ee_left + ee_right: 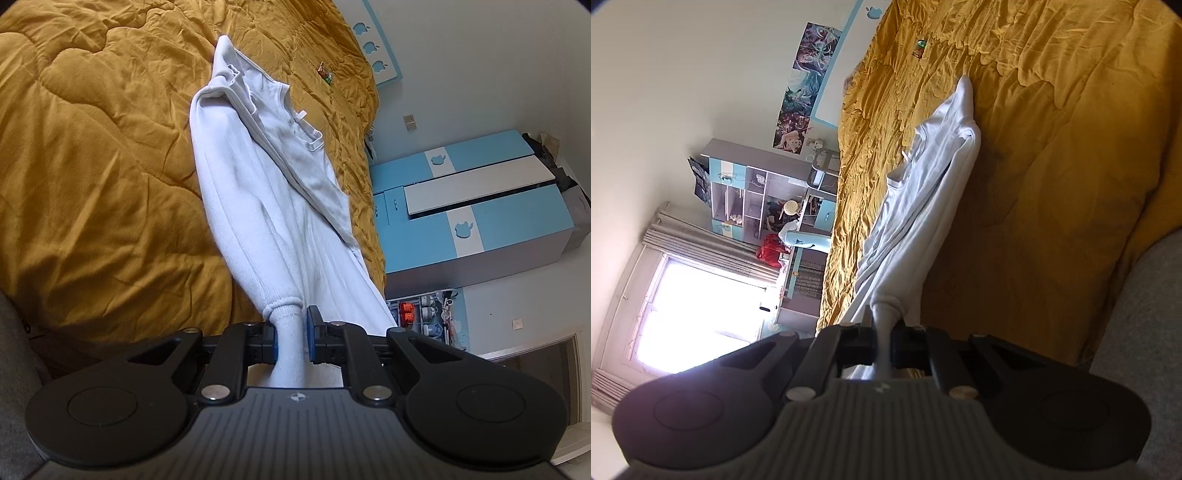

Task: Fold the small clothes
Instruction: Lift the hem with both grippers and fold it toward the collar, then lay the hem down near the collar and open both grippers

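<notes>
1. Left gripper (291, 339): black body low in the left wrist view, aimed along the bed; jaws clenched on a ribbed cuff (286, 317) of the white sweatshirt (258, 192); blue finger pads (313, 332) pressed against both sides of the cuff fabric.
2. Right gripper (883, 343): tilted steeply, so that bed and room appear rotated in the right wrist view; jaws clenched on the other ribbed cuff (886, 314); fabric pinched into a narrow neck between the fingers.
3. White sweatshirt: long-sleeved, plain, stretched lengthwise from the grippers toward the far side of the bed; far end resting on the mustard quilted duvet (92, 166); near end lifted and gathered at the cuffs.
4. Sweatshirt appearance: sleeves drawn along the body; neckline (306, 136) with a small tag open to one side; greyer inner surface showing beside the brighter outer fabric; long soft folds running the length of the garment.
5. Surroundings, left wrist view: small red-and-green object (325, 75) on the duvet beyond the garment; blue-and-white wardrobe (476, 206) with apple cut-outs against the wall.
6. Surroundings, right wrist view: shelving unit (757, 192) with clutter, posters (805, 85) on the wall, bright window (701, 310) with curtains.
</notes>
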### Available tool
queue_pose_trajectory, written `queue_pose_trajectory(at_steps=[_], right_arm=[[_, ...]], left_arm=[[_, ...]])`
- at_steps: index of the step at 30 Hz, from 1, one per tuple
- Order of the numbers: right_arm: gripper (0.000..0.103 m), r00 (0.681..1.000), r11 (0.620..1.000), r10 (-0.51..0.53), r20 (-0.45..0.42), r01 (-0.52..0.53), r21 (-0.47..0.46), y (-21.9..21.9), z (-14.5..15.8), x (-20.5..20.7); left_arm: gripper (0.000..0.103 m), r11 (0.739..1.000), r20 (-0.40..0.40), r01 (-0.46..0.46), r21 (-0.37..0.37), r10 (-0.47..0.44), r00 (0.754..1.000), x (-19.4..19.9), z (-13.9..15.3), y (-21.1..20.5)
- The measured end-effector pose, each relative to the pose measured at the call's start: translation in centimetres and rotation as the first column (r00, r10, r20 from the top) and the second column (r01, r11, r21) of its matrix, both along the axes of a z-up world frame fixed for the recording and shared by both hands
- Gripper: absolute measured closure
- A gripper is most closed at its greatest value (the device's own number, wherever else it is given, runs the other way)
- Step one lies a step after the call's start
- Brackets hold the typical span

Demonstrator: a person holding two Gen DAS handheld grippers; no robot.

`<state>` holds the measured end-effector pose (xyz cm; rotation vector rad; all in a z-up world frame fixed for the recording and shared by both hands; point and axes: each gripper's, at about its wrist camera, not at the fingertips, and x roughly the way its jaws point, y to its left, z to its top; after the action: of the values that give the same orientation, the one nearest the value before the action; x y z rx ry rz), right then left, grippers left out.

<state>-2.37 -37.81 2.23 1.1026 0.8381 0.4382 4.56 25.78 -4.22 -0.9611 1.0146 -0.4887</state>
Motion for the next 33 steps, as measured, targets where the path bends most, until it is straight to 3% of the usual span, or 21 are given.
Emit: queue_pose_trajectory(at_steps=[8,13,16,20,27,33], right_arm=[[0.101,0.999,0.996,0.045,0.001,-0.045,-0.078,1.3,2.4,-5.2],[0.101,0.996,0.991,0.084,0.031,-0.08,-0.104,1.6,4.4,-7.4],[0.101,0.996,0.986,0.092,0.02,-0.088,-0.141,1.7,5.1,-8.1],[0.101,0.996,0.989,0.077,0.052,-0.069,-0.134,1.3,5.7,-7.1],[0.101,0.989,0.983,0.1,0.108,-0.082,-0.163,1.4,7.6,-1.7],[0.101,0.974,0.97,0.153,0.168,-0.115,-0.215,1.6,8.8,3.8]], left_arm=[[0.089,1.0,-0.064,0.001,0.018,0.0,0.998,-3.6,0.1,0.1],[0.089,0.997,-0.11,-0.026,-0.076,0.018,0.994,-5.9,-0.6,1.1],[0.089,0.996,-0.119,-0.049,-0.079,0.039,0.992,-6.4,-0.9,1.6],[0.089,0.993,-0.128,-0.032,-0.116,0.017,0.992,-4.7,-0.6,1.6],[0.088,0.997,-0.05,0.034,-0.068,-0.037,0.998,-0.3,3.2,0.9],[0.088,0.993,-0.086,-0.032,-0.116,0.022,0.996,3.8,4.0,1.9]])
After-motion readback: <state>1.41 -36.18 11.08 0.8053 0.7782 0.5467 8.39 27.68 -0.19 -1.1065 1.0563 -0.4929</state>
